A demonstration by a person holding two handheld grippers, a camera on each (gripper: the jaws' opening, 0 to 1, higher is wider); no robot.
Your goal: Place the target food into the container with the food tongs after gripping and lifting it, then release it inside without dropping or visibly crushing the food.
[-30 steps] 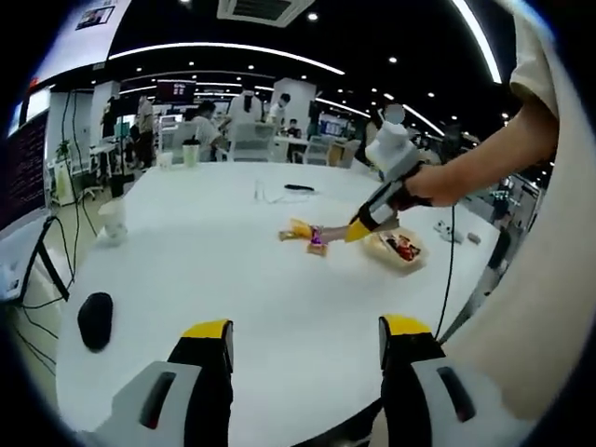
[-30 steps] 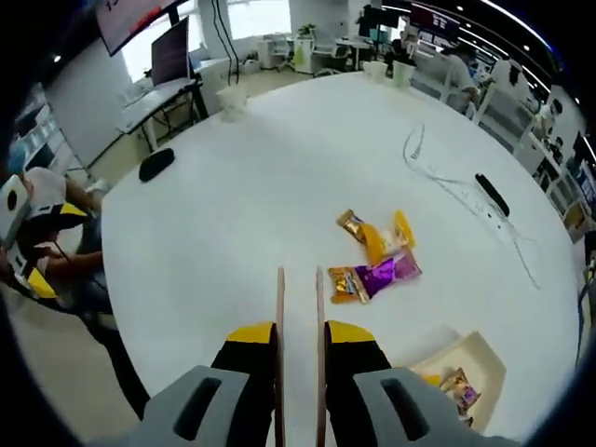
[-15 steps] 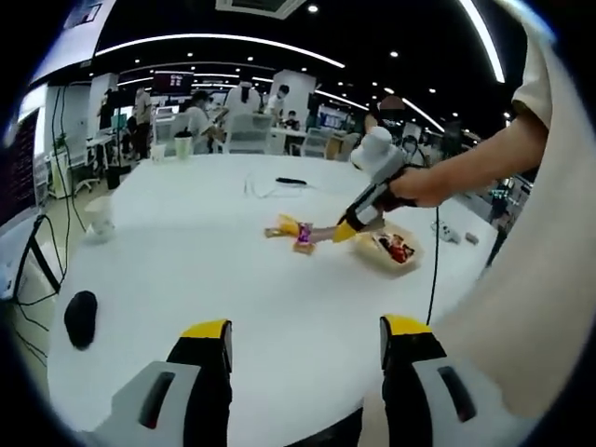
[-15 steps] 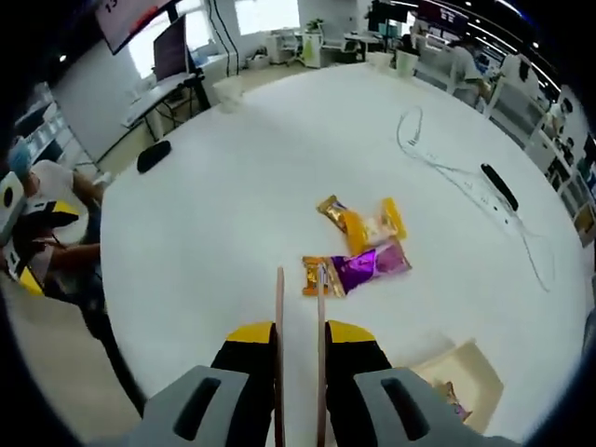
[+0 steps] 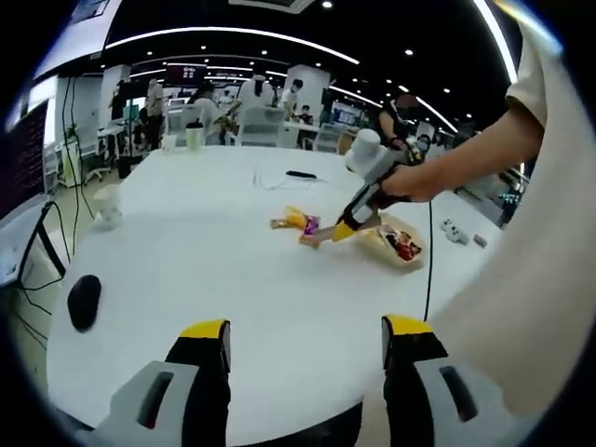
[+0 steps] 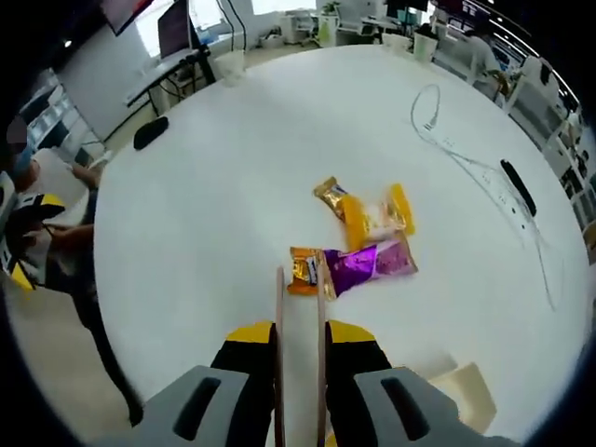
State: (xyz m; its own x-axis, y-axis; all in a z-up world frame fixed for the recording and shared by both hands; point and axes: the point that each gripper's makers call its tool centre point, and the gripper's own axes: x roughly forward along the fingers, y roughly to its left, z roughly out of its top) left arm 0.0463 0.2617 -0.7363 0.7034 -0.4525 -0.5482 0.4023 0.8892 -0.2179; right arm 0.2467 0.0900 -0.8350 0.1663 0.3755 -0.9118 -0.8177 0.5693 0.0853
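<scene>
Just ahead of the tongs' tips (image 6: 299, 272), which the right gripper (image 6: 298, 335) clenches nearly shut, the purple-and-orange snack packet (image 6: 352, 267) lies ungripped on the white table (image 6: 205, 186), the container (image 6: 466, 391) waits further right, and the left gripper (image 5: 303, 340) hangs released, so lifting and placing remain.

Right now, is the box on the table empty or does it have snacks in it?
Not empty. In the left gripper view the box on the white table holds at least one red snack packet. How many more, I cannot tell.
</scene>
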